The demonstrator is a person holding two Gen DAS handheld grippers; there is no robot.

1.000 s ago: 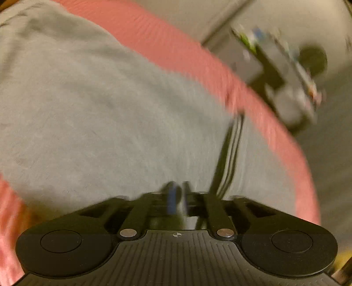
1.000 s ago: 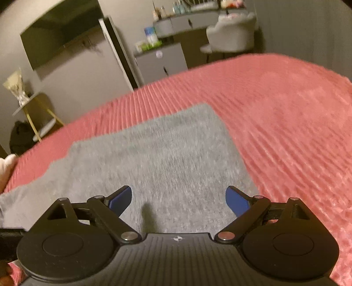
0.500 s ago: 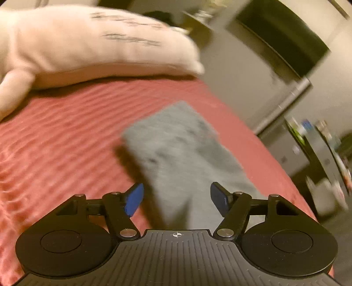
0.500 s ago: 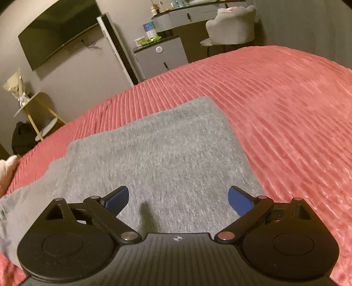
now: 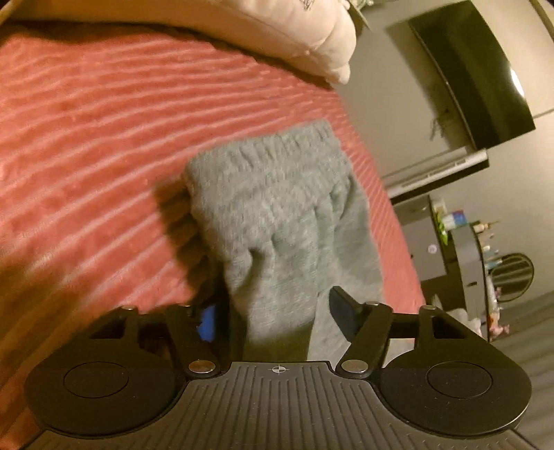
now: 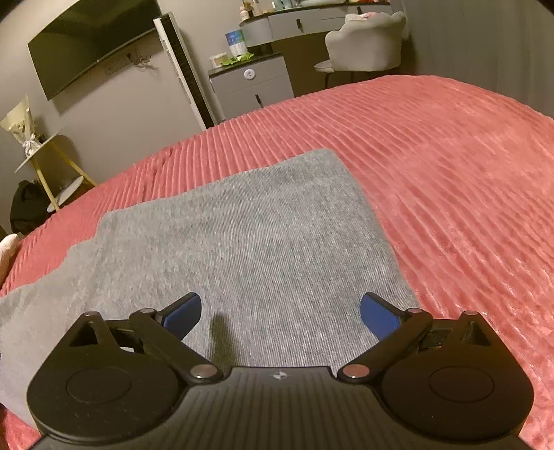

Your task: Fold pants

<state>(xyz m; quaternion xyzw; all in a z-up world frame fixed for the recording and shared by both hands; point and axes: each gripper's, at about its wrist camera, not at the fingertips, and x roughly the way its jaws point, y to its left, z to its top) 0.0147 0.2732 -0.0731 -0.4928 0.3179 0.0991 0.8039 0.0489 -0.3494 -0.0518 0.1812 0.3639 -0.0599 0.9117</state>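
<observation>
Pants: grey knitted pants (image 6: 249, 249) lie folded flat on the red ribbed bedspread (image 6: 450, 180), reaching from near the bed's far edge to under the right gripper; a second layer sticks out at the left side.
Waistband end: in the left wrist view the gathered, ribbed end of the pants (image 5: 284, 194) rises off the bedspread (image 5: 104, 138) in a bunched fold and casts a shadow to its left.
Left gripper: the left gripper (image 5: 273, 316) has its fingers spread, with the lifted grey fabric passing between them; whether either finger touches the cloth I cannot tell.
Right gripper: the right gripper (image 6: 280, 316) hovers low over the flat cloth, fingers wide apart, gripping nothing.
Bed surroundings: a pale pink pillow (image 5: 277, 31) lies at the head of the bed.
Room: a dark wall-mounted television (image 6: 93, 45), a grey drawer cabinet (image 6: 252, 86) and a pale upholstered chair (image 6: 367, 45) stand beyond the bed.
</observation>
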